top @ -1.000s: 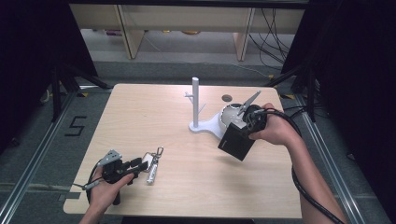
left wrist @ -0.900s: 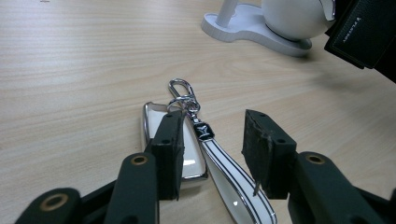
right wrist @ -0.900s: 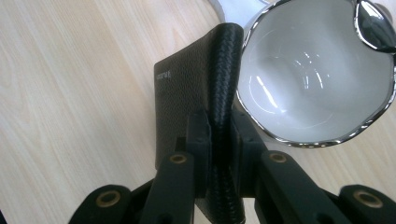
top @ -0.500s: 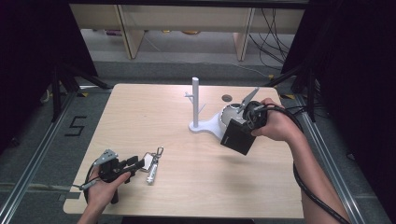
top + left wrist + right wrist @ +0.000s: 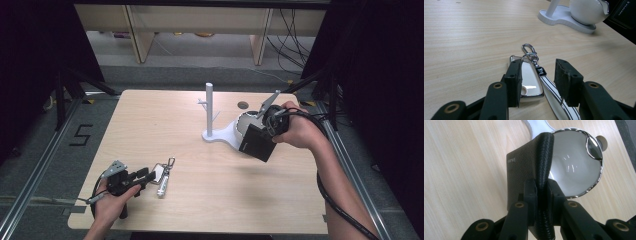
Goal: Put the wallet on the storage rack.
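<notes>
A white key fob (image 5: 530, 80) with a chrome rim, a clip (image 5: 529, 48) and a striped strap (image 5: 554, 97) lies flat on the wooden table near its front left. My left gripper (image 5: 537, 67) rests low over it, open, one pad on each side of the fob and strap without pressing. From above, the left gripper (image 5: 147, 175) points right at the key fob (image 5: 161, 172). My right gripper (image 5: 541, 187) is shut on the spine of a black leather wallet (image 5: 524, 170), held tilted just above a white bowl (image 5: 574, 167). Seen from above, the wallet (image 5: 256, 142) hangs beside that bowl (image 5: 243, 125).
A white stand with a tall post (image 5: 209, 107) and short pegs rises from a flat base (image 5: 220, 136) that carries the bowl. A round cable hole (image 5: 243, 105) lies behind it. Dark frame rails run along both table sides.
The right hand has shifted the wallet slightly up and toward the bowl. The left gripper has stayed over the key fob.
</notes>
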The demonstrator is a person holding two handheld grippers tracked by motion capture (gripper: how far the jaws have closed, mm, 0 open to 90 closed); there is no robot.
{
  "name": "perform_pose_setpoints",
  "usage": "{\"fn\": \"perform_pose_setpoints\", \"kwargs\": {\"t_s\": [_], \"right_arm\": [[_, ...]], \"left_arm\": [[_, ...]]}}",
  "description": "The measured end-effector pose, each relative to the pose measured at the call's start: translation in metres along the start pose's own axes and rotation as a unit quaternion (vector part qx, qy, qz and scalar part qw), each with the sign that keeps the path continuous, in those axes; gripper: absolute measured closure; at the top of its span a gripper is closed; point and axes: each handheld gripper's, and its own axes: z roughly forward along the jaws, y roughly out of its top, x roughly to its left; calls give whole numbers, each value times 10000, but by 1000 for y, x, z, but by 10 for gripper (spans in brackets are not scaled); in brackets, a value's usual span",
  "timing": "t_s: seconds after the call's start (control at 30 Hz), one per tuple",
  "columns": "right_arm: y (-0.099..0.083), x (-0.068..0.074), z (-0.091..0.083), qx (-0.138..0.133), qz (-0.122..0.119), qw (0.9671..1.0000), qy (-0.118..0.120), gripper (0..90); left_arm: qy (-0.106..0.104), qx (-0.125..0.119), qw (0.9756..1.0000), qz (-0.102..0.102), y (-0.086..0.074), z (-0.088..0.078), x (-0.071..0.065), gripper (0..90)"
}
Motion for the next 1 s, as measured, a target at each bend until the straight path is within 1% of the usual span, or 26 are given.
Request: {"fn": "perform_pose_setpoints", "kwargs": {"t_s": [0.07,0.13,0.17,0.33,0.37,0.5,0.53,0.57,0.6,0.67,0.7,0.77,0.8,0.87,0.9,0.97,1.0], "right_arm": [[0,0,-1,-5,4,10000,-18,810],[0,-2,-1,-22,-113,9999,-31,810],[0,-2,-2,-11,-89,10000,-40,810],[1,-4,-4,-27,-136,9999,-80,810],[2,-5,-5,-28,-179,9998,-98,810],[3,-6,-6,-52,-140,9998,-141,810],[3,-7,-7,-73,-184,9997,-144,810],[3,-7,-7,-73,-145,9998,-151,810],[4,-7,-8,-83,-187,9997,-161,810],[4,-8,-8,-95,-167,9997,-168,810],[5,-9,-10,-115,-200,9995,-196,810],[5,-10,-10,-117,-199,9996,-190,810],[6,-10,-11,-115,-161,9996,-208,810],[6,-11,-12,-135,-193,9995,-217,810],[6,-12,-13,-125,-162,9995,-244,810],[6,-14,-14,-157,-249,9993,-246,810],[6,-14,-14,-144,-202,9993,-263,810]], "left_arm": [[17,-25,10000,-8,0,0,0,571],[30,-85,10000,-23,0,0,0,571],[30,-85,10000,-23,0,0,0,571],[28,-88,10000,-17,0,-1,1,571],[26,-79,10000,-14,0,-1,1,570],[32,-87,10000,-17,0,-1,1,569],[31,-148,9999,-5,0,0,1,569],[31,-161,9999,-25,0,0,1,569],[31,-161,9999,-25,0,0,1,568],[30,-169,9998,-23,0,0,1,568],[35,-171,9998,-29,0,0,1,566],[41,-169,9998,-33,0,0,1,564],[34,-167,9999,-26,0,0,1,563],[48,-158,9999,-35,0,0,1,561],[50,-162,9999,-32,0,0,1,557],[52,-172,9998,-30,0,0,1,556],[52,-172,9998,-30,0,0,1,556]]}}
